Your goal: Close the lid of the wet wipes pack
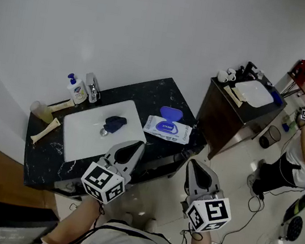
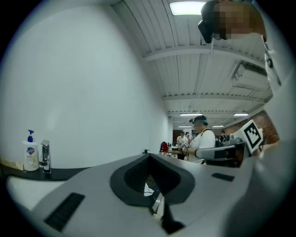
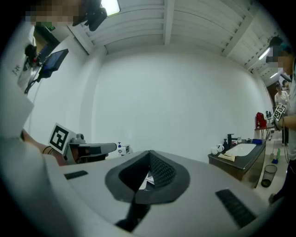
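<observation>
Wet wipes pack (image 1: 167, 129), lid (image 1: 171, 114) raised, on counter (image 1: 145, 93) ahead of left gripper (image 1: 132, 147) and right gripper (image 1: 198, 172), untouched, both finger pairs pressed together, empty.

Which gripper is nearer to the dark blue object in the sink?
Left. The left gripper hangs just short of the dark blue object; the right gripper is farther right, beyond the sink.

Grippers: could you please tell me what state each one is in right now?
Left gripper: closed, holding nothing.
Right gripper: closed, holding nothing.
</observation>
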Available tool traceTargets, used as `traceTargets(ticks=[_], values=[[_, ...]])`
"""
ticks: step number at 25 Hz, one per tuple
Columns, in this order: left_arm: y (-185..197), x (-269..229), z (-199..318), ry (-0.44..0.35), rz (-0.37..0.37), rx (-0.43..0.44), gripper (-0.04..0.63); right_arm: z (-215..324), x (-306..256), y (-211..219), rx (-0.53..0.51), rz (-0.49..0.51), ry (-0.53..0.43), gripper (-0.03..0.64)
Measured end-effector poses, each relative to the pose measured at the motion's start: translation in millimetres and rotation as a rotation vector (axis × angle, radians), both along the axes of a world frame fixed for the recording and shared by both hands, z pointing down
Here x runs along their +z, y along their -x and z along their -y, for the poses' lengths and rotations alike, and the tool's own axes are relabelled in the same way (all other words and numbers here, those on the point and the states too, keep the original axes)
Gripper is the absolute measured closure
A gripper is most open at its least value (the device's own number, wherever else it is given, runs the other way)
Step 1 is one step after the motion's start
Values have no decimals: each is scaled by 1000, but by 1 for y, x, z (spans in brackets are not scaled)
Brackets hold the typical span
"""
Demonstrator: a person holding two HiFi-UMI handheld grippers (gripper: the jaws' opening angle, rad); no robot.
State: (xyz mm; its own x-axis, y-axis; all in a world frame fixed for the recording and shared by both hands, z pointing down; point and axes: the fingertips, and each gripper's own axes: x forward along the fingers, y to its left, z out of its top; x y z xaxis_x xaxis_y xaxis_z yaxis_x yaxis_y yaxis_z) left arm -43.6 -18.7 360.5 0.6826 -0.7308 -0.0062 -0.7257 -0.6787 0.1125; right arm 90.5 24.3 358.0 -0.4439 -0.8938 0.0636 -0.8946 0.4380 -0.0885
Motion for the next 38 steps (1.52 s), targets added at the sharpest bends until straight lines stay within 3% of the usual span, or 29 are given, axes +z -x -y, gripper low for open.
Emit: traceTargets(ticks=[12, 20, 38], values=[[-20, 9, 4, 2, 15, -23, 598, 8, 19, -20, -43, 9, 28, 614], [-15, 20, 46, 18, 10, -20, 598, 48, 33, -6, -60, 0, 56, 614], [-16, 35, 162, 42, 25, 186, 598, 178, 27, 28, 30, -56, 50, 614]])
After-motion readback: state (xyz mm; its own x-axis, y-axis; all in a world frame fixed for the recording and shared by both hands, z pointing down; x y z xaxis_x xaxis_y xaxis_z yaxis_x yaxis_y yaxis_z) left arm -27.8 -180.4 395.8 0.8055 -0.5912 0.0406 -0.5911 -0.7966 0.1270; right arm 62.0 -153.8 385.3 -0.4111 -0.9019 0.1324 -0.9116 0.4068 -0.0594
